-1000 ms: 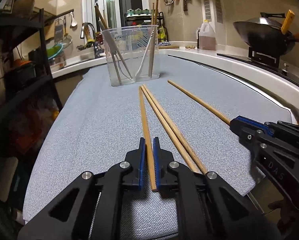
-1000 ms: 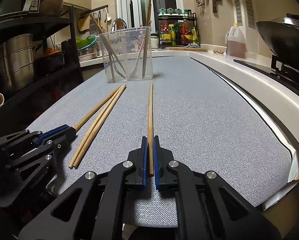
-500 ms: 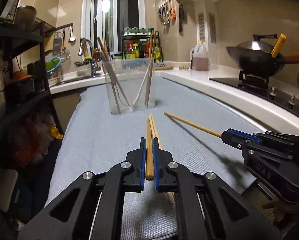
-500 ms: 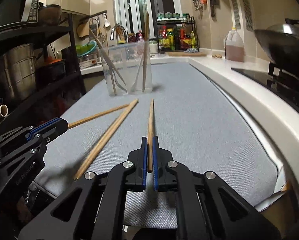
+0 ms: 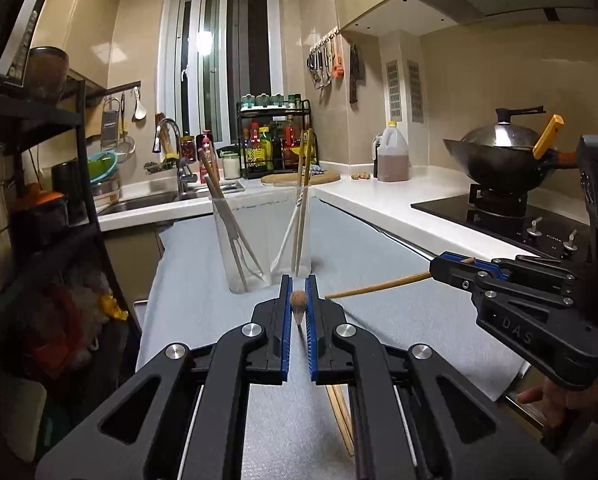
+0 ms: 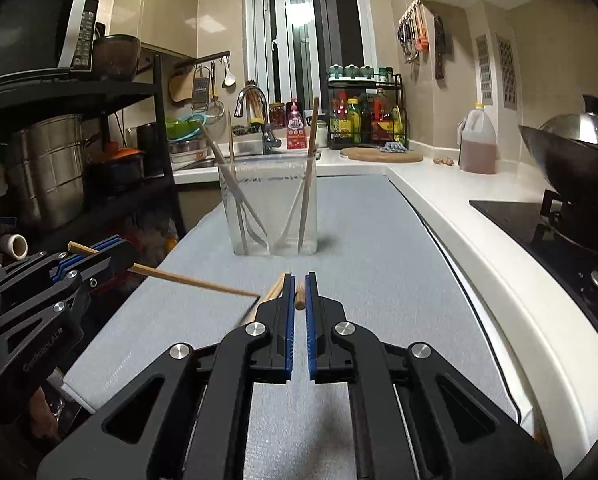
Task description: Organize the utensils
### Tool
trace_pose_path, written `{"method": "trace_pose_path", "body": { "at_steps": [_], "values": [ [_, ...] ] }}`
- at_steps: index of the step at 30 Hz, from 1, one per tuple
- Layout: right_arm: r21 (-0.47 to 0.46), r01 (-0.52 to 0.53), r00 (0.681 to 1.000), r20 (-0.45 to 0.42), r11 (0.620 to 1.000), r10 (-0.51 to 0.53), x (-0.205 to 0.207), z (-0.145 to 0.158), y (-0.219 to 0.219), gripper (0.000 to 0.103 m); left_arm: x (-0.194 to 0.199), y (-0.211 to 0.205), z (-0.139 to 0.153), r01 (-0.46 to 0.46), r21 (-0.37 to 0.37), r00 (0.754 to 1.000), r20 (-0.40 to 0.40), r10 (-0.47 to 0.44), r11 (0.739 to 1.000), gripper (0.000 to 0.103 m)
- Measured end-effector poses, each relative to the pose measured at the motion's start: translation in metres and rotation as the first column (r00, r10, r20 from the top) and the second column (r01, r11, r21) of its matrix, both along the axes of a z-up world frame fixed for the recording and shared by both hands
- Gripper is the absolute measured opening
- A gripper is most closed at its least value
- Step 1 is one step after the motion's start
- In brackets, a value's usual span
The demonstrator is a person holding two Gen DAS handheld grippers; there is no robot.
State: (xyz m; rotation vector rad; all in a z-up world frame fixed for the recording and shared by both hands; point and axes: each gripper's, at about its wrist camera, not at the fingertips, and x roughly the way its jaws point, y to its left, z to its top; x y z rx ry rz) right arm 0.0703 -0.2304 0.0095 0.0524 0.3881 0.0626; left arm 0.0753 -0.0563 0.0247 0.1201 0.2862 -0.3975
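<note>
Wooden chopsticks, two in hand, two loose. Left hand-held gripper: closed narrow on one chopstick, seen end-on between the blue pads, its far part hidden below. Right hand-held gripper: closed narrow on a second chopstick, butt end showing between the pads. Both sticks are lifted off the grey mat covering the surface. In the right view the left-held stick slopes tip-down toward the middle; in the left view the right-held stick does the same from the other side.

Holder: clear, square, upright on the mat ahead of both grippers — already carrying chopsticks and pale utensils leaning to its corners. Remaining pair: lying on the mat just beside the left gripper.

Handling note, as judgement: raise each stick until the tip clears the rim, tilt near vertical, lower into a free corner — one side at a time, since the tips converge and could cross. Release low; the light holder may tip if nudged.
</note>
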Motion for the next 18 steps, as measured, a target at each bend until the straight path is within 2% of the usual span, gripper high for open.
{"method": "trace_pose_path", "body": {
  "at_steps": [11,18],
  "values": [
    [-0.018,-0.023,0.998,0.052,1.000,0.024,0.024,0.043,-0.001,0.005,0.027,0.011,0.039,-0.006,-0.029,1.000,0.008,0.007,1.000,0.006],
    [0.006,-0.035,0.999,0.041,0.999,0.034,0.047,0.067,-0.006,0.005,0.055,0.018,0.057,0.004,-0.038,0.998,-0.069,-0.007,0.999,0.006]
  ]
}}
